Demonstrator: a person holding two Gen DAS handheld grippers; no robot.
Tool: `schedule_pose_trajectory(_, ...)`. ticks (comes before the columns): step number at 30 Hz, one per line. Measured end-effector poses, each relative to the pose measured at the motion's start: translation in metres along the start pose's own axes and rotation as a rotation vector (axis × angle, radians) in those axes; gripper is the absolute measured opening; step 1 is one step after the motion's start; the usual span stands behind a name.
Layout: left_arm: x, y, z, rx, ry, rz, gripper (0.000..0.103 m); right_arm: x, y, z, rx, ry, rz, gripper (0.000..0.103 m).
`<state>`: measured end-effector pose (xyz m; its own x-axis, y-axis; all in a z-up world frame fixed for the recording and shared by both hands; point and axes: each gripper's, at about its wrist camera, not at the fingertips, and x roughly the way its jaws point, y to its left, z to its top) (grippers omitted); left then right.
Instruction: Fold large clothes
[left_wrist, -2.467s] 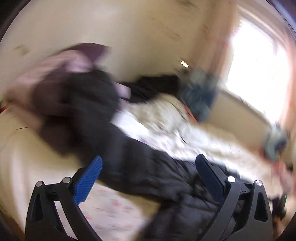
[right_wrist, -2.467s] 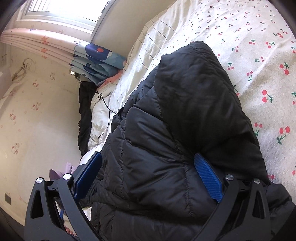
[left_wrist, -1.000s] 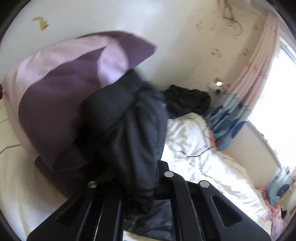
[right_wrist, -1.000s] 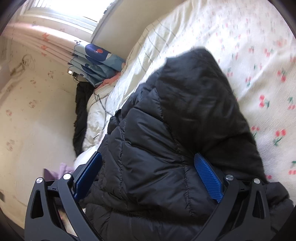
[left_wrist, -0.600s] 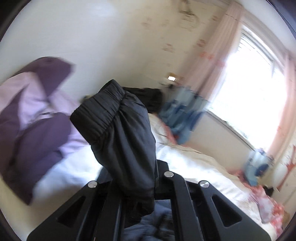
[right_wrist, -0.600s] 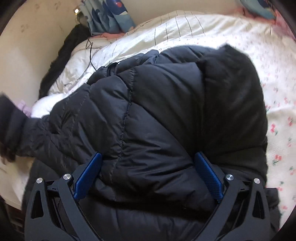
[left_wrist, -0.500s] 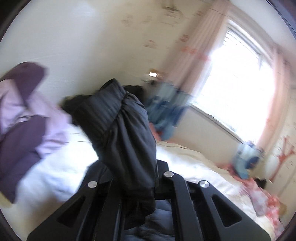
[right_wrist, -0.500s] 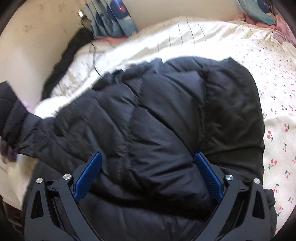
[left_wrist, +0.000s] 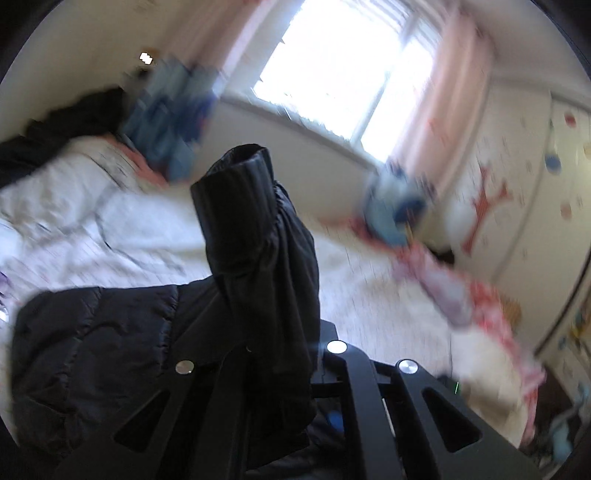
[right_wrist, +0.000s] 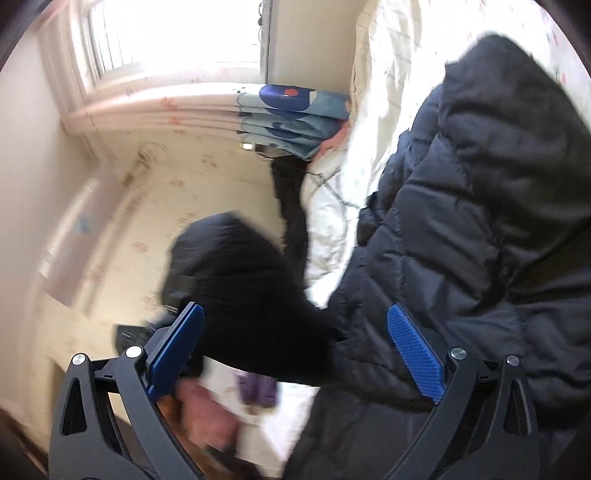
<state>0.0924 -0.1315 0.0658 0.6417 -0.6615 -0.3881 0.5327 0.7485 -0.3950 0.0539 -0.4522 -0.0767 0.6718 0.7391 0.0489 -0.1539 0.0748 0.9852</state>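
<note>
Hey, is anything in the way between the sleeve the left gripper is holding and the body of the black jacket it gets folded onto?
Nothing visible. The left gripper is shut on the sleeve, held up just beside the jacket. The right gripper stands open over the jacket, not pinching it, and only jacket fabric lies between.

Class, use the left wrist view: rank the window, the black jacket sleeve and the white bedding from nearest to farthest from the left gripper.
1. Black jacket sleeve: clamped in the left gripper, centre.
2. White bedding: beyond the sleeve, left of centre.
3. Window: far wall, top.
</note>
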Motion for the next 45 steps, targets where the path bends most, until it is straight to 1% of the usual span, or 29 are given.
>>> schedule_pose_trajectory(3,0.035,-0.009,-0.044,0.060,0.108,-0.030,0.005,0.003,-0.009,0.004,0.049,0.018,0.069,0.096)
schedule_pose_trajectory(4,0.047,-0.012,-0.060,0.089,0.159,-0.049,0.005,0.003,-0.011,0.004,0.061,0.025,0.083,0.096)
schedule_pose_trajectory(5,0.054,-0.013,-0.068,0.106,0.189,-0.055,0.005,0.002,-0.012,0.005,0.068,0.031,0.089,0.096)
schedule_pose_trajectory(7,0.073,-0.017,-0.086,0.177,0.294,-0.047,0.006,0.005,-0.013,0.004,0.077,0.043,0.100,0.096)
schedule_pose_trajectory(8,0.077,-0.020,-0.091,0.205,0.318,-0.035,0.006,0.007,-0.014,0.006,0.079,0.046,0.099,0.096)
schedule_pose_trajectory(10,0.079,-0.024,-0.096,0.248,0.331,-0.013,0.009,0.011,-0.017,0.007,0.084,0.058,0.062,0.096)
schedule_pose_trajectory(11,0.079,-0.025,-0.099,0.252,0.351,-0.017,0.011,0.013,-0.018,0.008,0.085,0.061,0.058,0.096)
schedule_pose_trajectory(12,0.078,-0.024,-0.099,0.249,0.359,-0.020,0.020,0.014,-0.019,0.008,0.087,0.062,0.052,0.096)
schedule_pose_trajectory(13,0.076,-0.025,-0.099,0.248,0.365,-0.021,0.033,0.015,-0.020,0.007,0.087,0.064,0.040,0.096)
schedule_pose_trajectory(14,0.072,-0.024,-0.099,0.255,0.361,-0.012,0.041,0.015,-0.020,0.007,0.086,0.067,0.031,0.096)
schedule_pose_trajectory(15,0.069,-0.028,-0.101,0.276,0.356,0.007,0.054,0.015,-0.021,0.006,0.086,0.069,0.025,0.096)
schedule_pose_trajectory(16,0.064,-0.032,-0.104,0.315,0.352,0.037,0.064,0.013,-0.022,0.005,0.089,0.069,0.020,0.096)
schedule_pose_trajectory(18,0.056,-0.034,-0.104,0.358,0.356,0.062,0.068,0.015,-0.025,0.005,0.097,0.069,0.004,0.096)
schedule_pose_trajectory(20,0.046,-0.034,-0.102,0.370,0.370,0.074,0.069,0.015,-0.028,0.004,0.107,0.068,-0.010,0.096)
schedule_pose_trajectory(22,0.035,-0.030,-0.098,0.363,0.368,0.086,0.072,0.016,-0.030,0.005,0.107,0.073,-0.029,0.096)
schedule_pose_trajectory(25,0.008,-0.018,-0.091,0.318,0.335,0.133,0.078,0.017,-0.029,0.004,0.081,0.080,-0.041,0.096)
schedule_pose_trajectory(27,-0.015,-0.004,-0.083,0.259,0.285,0.156,0.083,0.014,-0.024,0.004,0.043,0.056,-0.075,0.085)
schedule_pose_trajectory(28,-0.026,0.005,-0.079,0.223,0.256,0.167,0.085,0.014,-0.023,0.003,0.026,0.055,-0.099,0.070)
schedule_pose_trajectory(29,-0.032,0.012,-0.076,0.198,0.237,0.173,0.086,0.013,-0.023,0.002,0.013,0.054,-0.118,0.048)
schedule_pose_trajectory(30,-0.037,0.019,-0.072,0.178,0.222,0.178,0.086,0.013,-0.023,0.001,0.000,0.045,-0.155,0.034)
schedule_pose_trajectory(31,-0.041,0.028,-0.067,0.157,0.204,0.193,0.086,0.013,-0.024,0.000,-0.013,0.043,-0.192,0.014)
schedule_pose_trajectory(32,-0.044,0.036,-0.063,0.136,0.191,0.213,0.086,0.013,-0.024,-0.002,-0.036,0.038,-0.236,0.012)
schedule_pose_trajectory(34,-0.050,0.058,-0.055,0.068,0.176,0.235,0.086,0.013,-0.019,-0.005,-0.088,0.025,-0.277,0.008)
schedule_pose_trajectory(35,-0.052,0.065,-0.051,0.044,0.170,0.236,0.086,0.013,-0.009,-0.006,-0.142,0.015,-0.303,0.007)
schedule_pose_trajectory(36,-0.055,0.073,-0.048,0.019,0.160,0.239,0.086,0.014,0.005,-0.008,-0.209,0.003,-0.326,0.007)
schedule_pose_trajectory(39,-0.068,0.092,-0.037,-0.037,0.121,0.243,0.086,0.016,0.058,-0.014,-0.411,-0.035,-0.358,0.006)
schedule_pose_trajectory(42,-0.077,0.109,-0.029,-0.097,0.077,0.232,0.086,0.018,0.104,-0.015,-0.568,-0.081,-0.385,0.006)
schedule_pose_trajectory(43,-0.080,0.117,-0.027,-0.122,0.062,0.229,0.086,0.017,0.117,-0.014,-0.614,-0.096,-0.403,0.006)
schedule_pose_trajectory(45,-0.078,0.126,-0.027,-0.153,0.059,0.240,0.088,0.016,0.124,-0.011,-0.655,-0.111,-0.453,0.006)
